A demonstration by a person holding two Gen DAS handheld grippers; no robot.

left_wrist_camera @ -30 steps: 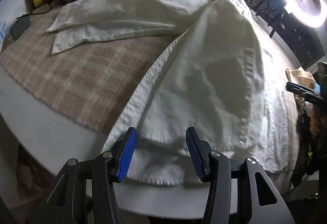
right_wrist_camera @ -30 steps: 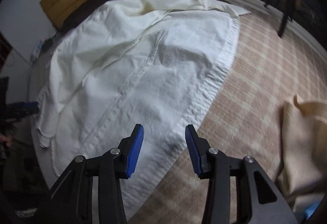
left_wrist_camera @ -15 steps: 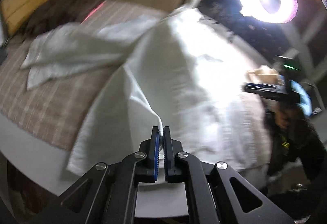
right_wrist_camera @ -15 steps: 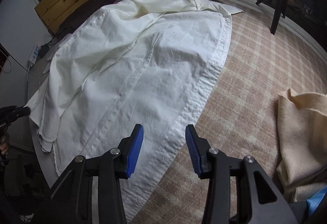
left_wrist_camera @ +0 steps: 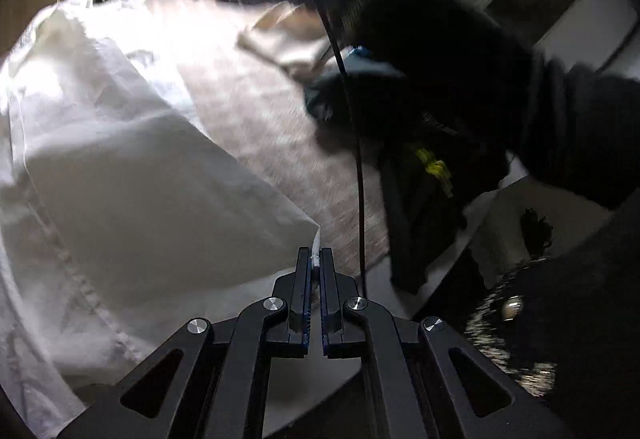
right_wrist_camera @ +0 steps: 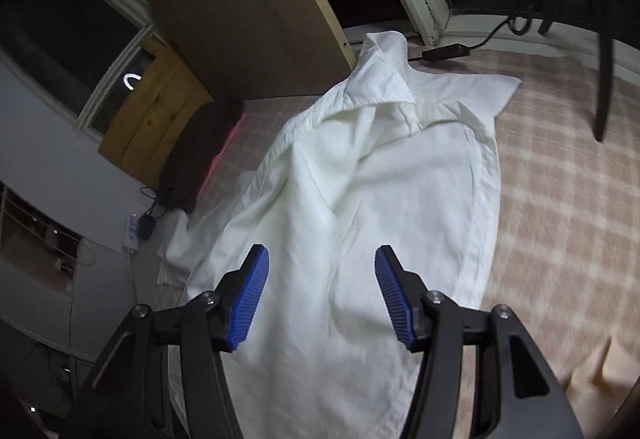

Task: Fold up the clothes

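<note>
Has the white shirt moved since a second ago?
Yes. The left gripper, shut on the shirt hem, has drawn that side across the plaid cover, so it now lies narrower.

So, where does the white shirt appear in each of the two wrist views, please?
Left wrist view: the white shirt fills the left half, and a corner of it is pinched in the shut jaws of the left gripper at bottom centre.
Right wrist view: the shirt runs down the centre, collar at top, beyond the open right gripper.
Shared landmark: the plaid bed cover, right of the shirt in both views.
</note>
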